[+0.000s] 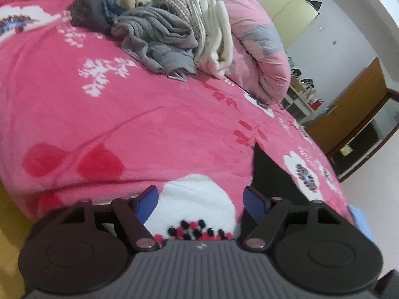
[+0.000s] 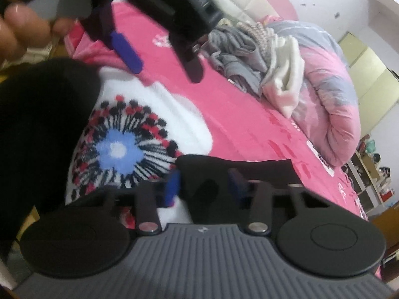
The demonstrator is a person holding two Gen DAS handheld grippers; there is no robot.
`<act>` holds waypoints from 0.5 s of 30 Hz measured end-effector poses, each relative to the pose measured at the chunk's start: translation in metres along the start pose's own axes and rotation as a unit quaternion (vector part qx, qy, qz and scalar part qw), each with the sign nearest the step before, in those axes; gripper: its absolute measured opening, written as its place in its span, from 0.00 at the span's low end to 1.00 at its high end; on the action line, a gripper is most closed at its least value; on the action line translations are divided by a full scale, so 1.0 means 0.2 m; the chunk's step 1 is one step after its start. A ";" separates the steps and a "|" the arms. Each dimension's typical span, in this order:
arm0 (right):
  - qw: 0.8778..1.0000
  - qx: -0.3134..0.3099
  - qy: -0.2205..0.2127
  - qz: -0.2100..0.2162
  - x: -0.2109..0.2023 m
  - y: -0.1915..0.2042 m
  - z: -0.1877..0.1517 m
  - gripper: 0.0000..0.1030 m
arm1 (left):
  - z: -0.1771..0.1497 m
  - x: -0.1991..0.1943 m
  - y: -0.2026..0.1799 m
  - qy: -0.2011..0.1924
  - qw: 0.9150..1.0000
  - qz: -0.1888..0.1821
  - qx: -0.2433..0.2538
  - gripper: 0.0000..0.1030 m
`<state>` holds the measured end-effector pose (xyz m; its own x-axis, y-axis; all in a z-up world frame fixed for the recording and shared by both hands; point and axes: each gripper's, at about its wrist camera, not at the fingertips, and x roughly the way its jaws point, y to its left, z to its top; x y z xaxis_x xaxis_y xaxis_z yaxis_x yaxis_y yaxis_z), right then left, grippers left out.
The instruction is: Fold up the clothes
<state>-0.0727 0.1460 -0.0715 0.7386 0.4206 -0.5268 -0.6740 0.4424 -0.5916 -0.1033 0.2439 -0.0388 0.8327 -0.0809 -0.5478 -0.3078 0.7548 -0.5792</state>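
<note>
Pink fleece blanket (image 1: 129, 114), plush and printed with big white flowers, spreads ahead of both tongs, with a rumpled heap of grey and cream clothes (image 1: 174, 39) far beyond their tips. A flat black garment (image 2: 234, 172) lies across the right gripper (image 2: 204, 186), its blue pads partly closed around the cloth, though pressing contact cannot be told. The left gripper (image 1: 202, 201) stands spread, a black fabric corner just beside its right finger.

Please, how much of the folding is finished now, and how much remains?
Done: nothing that shows; no neat folded stack is in view. In hand: the right hand-held gripper appears to pinch the edge of a black garment on the blanket; the left hand-held gripper is open beside it. Left: the grey garment and white garment behind lie rumpled.
</note>
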 end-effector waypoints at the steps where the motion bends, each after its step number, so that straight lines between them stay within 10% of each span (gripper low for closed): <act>1: 1.000 -0.008 0.005 -0.004 0.01 0.00 0.00 0.04 | 0.01 0.01 0.01 0.006 1.000 -0.010 -0.007 0.70; 9: 0.978 0.209 -0.022 -0.014 -0.10 -0.38 -0.09 0.04 | 0.13 0.36 0.01 0.140 0.967 -0.174 -0.124 0.81; 15: 0.967 0.249 -0.042 -0.018 -0.15 -0.44 -0.13 0.04 | 0.21 0.73 -0.14 0.227 0.953 -0.174 -0.099 0.82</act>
<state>-0.0350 0.0754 -0.0199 0.7721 0.4509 -0.4478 -0.5870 0.7760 -0.2307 0.0465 0.2384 -0.0781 0.6294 -0.6104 -0.4809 -0.1687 0.4968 -0.8513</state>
